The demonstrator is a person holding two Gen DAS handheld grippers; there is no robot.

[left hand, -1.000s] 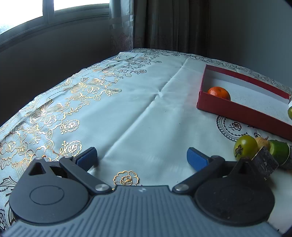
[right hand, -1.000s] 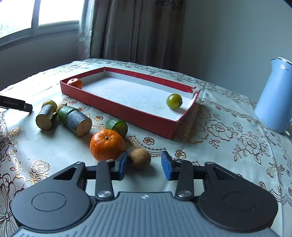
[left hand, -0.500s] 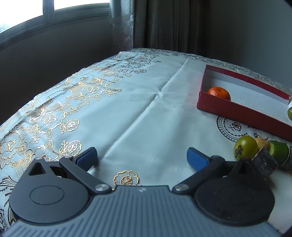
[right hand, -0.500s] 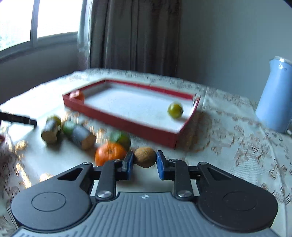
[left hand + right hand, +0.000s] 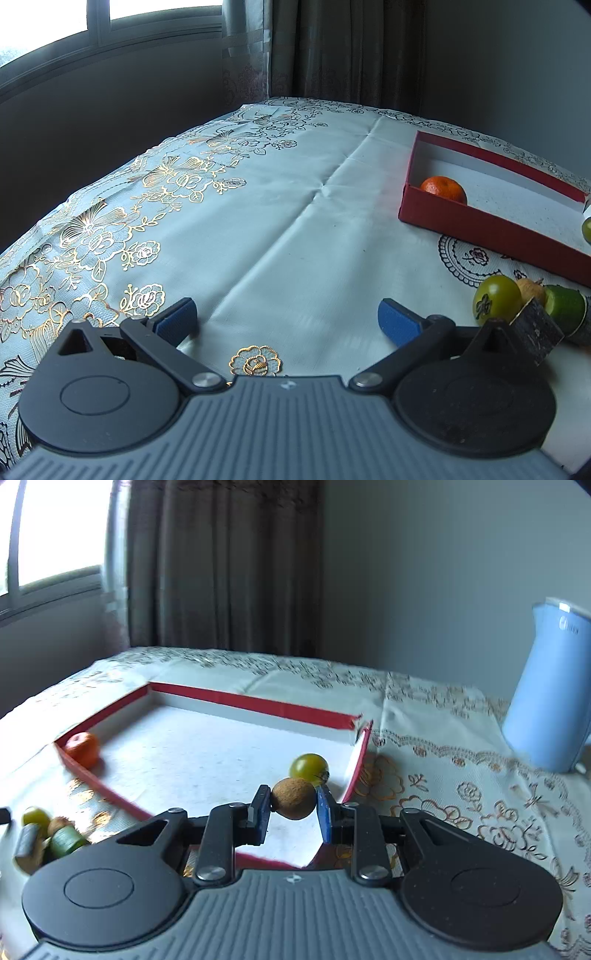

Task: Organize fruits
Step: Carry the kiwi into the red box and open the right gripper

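Observation:
My right gripper (image 5: pixel 292 808) is shut on a small brown round fruit (image 5: pixel 294 798) and holds it above the near right part of the red tray (image 5: pixel 255 701). In the tray lie an orange (image 5: pixel 82 749) at the left and a green-yellow fruit (image 5: pixel 308 765) just behind the held fruit. My left gripper (image 5: pixel 286 319) is open and empty, low over the tablecloth. To its right lie a green-yellow fruit (image 5: pixel 496 299), a small brown fruit (image 5: pixel 530 290) and a green piece (image 5: pixel 565 309). The tray (image 5: pixel 476 221) with the orange (image 5: pixel 443 189) is at the far right.
A light blue kettle (image 5: pixel 546 686) stands at the right on the table. Grey cylinders (image 5: pixel 26 843) lie with loose fruits left of the tray. A dark cylinder end (image 5: pixel 535 330) sits beside the left gripper. Window and curtain stand behind the table.
My right gripper has closed on the brown fruit, lifted it off the cloth and carried it forward over the tray. The left gripper has not moved.

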